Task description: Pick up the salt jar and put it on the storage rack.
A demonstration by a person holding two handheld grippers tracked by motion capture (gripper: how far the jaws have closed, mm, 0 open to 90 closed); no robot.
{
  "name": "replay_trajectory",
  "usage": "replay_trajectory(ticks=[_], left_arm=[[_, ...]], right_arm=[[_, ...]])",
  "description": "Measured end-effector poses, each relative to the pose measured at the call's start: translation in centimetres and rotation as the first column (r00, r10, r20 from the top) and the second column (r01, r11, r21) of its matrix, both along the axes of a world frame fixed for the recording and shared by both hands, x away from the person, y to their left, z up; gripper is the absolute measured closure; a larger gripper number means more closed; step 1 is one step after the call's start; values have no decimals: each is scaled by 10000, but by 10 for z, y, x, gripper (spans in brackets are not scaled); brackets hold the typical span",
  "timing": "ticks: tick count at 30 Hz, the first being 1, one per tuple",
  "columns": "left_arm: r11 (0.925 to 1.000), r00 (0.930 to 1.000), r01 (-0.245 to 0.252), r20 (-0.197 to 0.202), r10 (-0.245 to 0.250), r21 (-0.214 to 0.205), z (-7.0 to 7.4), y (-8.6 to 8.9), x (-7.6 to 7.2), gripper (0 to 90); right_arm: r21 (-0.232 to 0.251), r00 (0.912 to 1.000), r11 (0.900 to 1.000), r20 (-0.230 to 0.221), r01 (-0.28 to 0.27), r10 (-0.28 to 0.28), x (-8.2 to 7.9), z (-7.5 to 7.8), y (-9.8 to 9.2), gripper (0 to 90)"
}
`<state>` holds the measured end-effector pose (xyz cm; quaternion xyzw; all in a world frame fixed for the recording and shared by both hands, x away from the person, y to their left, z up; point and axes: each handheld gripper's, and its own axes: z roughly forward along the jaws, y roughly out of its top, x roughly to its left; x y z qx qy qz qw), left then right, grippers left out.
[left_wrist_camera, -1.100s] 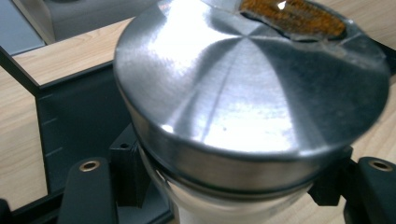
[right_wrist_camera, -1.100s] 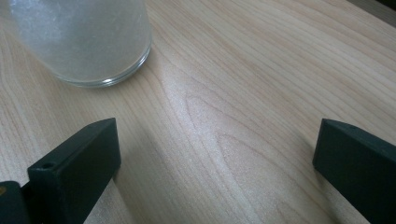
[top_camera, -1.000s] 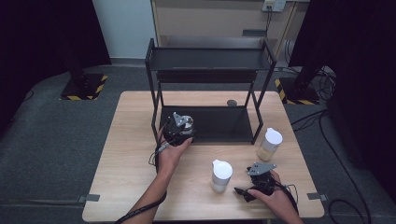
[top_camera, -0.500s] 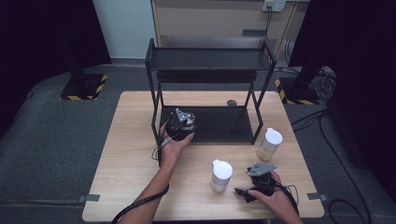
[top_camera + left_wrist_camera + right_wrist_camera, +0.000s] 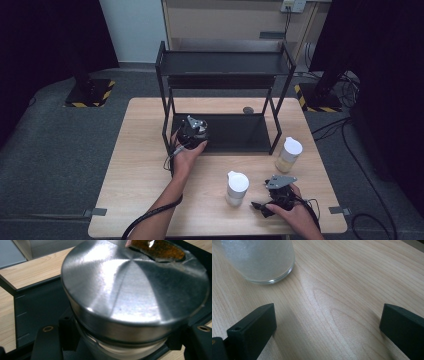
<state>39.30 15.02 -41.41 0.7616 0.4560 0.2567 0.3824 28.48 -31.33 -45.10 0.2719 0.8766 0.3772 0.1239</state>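
My left gripper (image 5: 192,131) is shut on a glass jar with a brushed metal lid (image 5: 135,290). It holds the jar at the front left corner of the black rack's lower shelf (image 5: 235,132). In the left gripper view the black jaws of the left gripper (image 5: 125,350) clamp the jar's body just under the lid, and the dark shelf lies beneath. My right gripper (image 5: 262,206) rests open near the table's front right, beside a white-lidded jar (image 5: 237,186). In the right gripper view the right gripper (image 5: 328,325) has bare wood between its jaws, and that jar's glass base (image 5: 259,260) stands ahead to the left.
The two-tier black rack (image 5: 220,65) stands at the back middle of the wooden table (image 5: 140,165). A second white-lidded jar (image 5: 289,154) with pale yellow contents stands right of the rack's front leg. A small dark round object (image 5: 248,110) lies behind the lower shelf.
My left gripper has carried the metal-lidded jar a little farther in and lower over the rack's lower shelf. The right gripper has stayed where it was.
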Motion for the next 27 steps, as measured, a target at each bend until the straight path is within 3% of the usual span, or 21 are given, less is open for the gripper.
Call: replay_trajectory(ticks=[17, 27], left_arm=[[9999, 9999, -128, -7, 128, -30, -8, -3, 5, 300], [9987, 9997, -256, 51, 258, -432, -14, 3, 5, 300]], right_arm=[[4, 10000, 10000, 4, -4, 4, -1, 0, -1, 13], [4, 10000, 10000, 7, -10, 10, -1, 0, -1, 13]])
